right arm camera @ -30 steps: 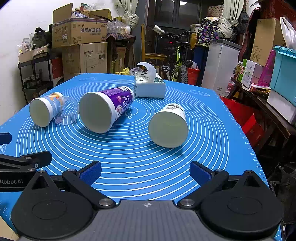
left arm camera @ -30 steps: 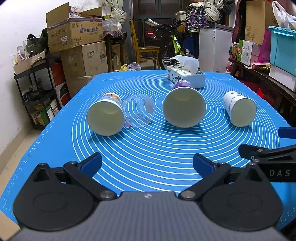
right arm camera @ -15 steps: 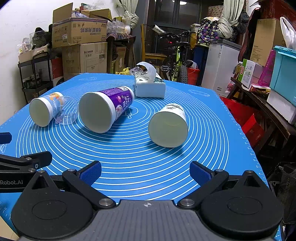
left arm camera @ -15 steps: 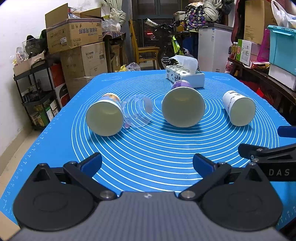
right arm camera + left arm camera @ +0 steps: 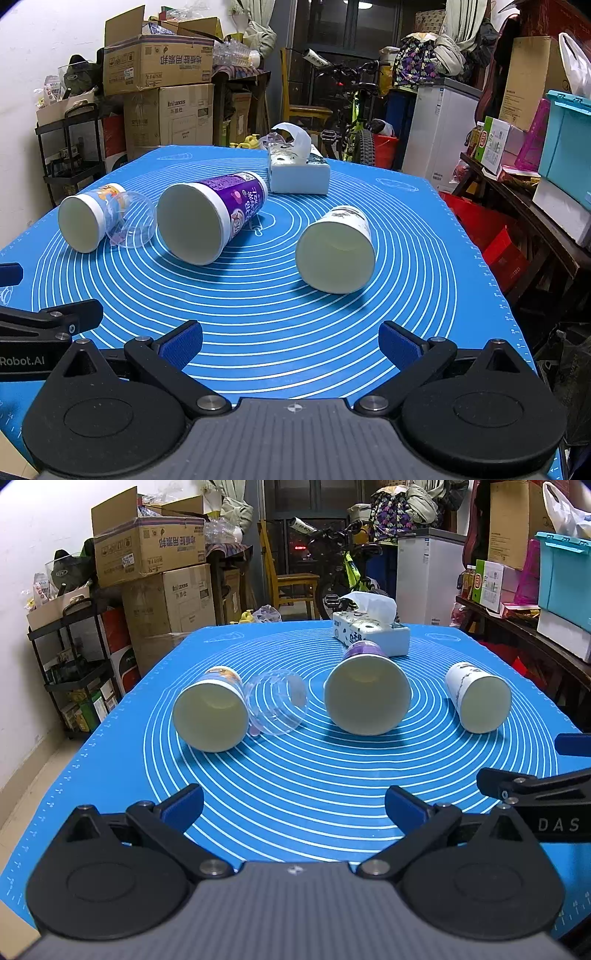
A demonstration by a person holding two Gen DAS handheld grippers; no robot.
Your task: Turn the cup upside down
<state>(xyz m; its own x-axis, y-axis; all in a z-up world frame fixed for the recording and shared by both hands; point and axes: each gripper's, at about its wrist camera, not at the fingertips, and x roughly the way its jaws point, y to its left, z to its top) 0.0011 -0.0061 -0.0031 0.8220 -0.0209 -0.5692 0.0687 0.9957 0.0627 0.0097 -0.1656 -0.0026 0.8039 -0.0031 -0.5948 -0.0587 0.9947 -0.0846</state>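
4 cups lie on their sides on the blue surface (image 5: 295,782), mouths toward the cameras. Right gripper (image 5: 290,341) and left gripper (image 5: 294,804): jaws spread wide, empty. White cup (image 5: 335,248) at 12 o'clock of the right gripper. Likely light, thin paper, crushable: pinch gently mid-wall across the body.

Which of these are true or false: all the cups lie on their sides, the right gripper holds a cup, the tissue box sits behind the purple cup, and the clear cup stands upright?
1. All cups lie on their sides. True.
2. The right gripper holds a cup. False: it is open and empty.
3. The tissue box sits behind the purple cup. True.
4. The clear cup stands upright. False: it lies tipped against the orange-printed cup.
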